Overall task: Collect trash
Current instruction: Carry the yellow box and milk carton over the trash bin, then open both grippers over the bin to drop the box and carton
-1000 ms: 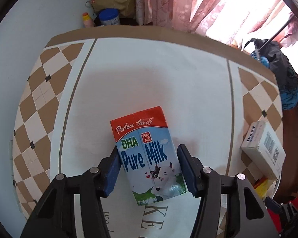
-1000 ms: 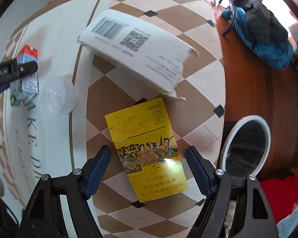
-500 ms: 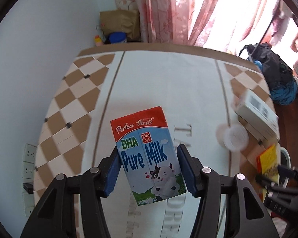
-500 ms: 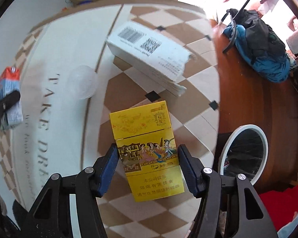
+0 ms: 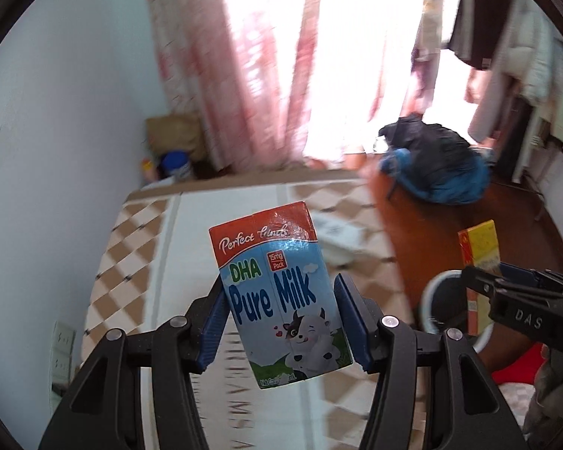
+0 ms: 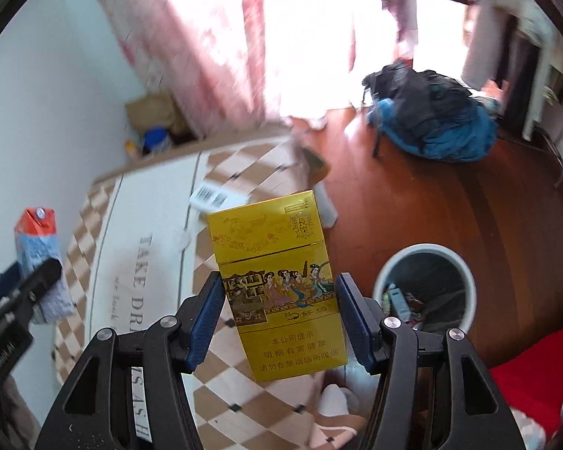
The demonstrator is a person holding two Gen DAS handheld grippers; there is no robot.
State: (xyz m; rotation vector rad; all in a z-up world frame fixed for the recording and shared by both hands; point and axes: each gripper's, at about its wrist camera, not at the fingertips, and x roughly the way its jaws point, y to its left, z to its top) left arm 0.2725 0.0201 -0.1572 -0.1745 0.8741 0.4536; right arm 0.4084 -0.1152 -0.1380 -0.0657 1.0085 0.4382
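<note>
Milk first, in the left wrist view. The left gripper pinches a blue and white paper milk carton with a red top by its two sides and holds it up in the air. The round white trash bin is on the red-brown wooden floor, to the right of the carton and lower down. The right gripper pokes in over the bin with a yellow cardboard cigarette box. Behind the bin lies a black and blue backpack. Left of the bin is the brown and white checked mat.

In the right wrist view, the right gripper squeezes the yellow box on both sides. The box is up off the mat. The bin sits just right of the box, down on the floor, with some trash already inside. Far left of the bin, the left gripper carries the milk carton. A white cardboard box with a barcode lies on the mat up and left of the bin, blurry here.

I think both pieces are picked up but not dropped yet. The yellow box looks closest to going in. The white box at least is left to collect. Nothing seems to block the bin, but the two grippers could bump over it.
</note>
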